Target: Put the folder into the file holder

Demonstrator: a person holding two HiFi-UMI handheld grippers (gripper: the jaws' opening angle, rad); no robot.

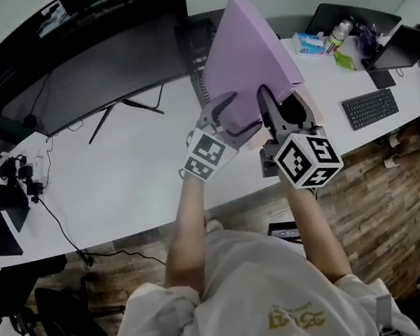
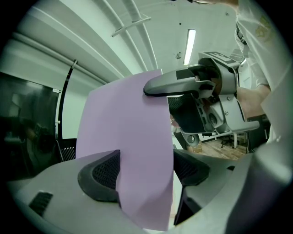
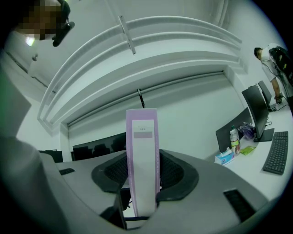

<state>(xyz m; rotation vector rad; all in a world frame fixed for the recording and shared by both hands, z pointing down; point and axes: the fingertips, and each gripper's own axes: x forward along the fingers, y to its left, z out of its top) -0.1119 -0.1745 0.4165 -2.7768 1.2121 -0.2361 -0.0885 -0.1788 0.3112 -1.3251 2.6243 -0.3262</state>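
- Both tongs grip the lilac folder (image 1: 246, 52): the right tongs (image 3: 143, 171) pinch its narrow spine and the left tongs (image 2: 142, 171) clasp its broad side, holding it above the worktop (image 1: 136, 160).
- The dark mesh rack (image 1: 197, 57) just beyond the tongs is probably the file holder; the folder hides most of it.
- It seems best to keep both grips firm, bring the lower edge over a slot, then lower it straight in.
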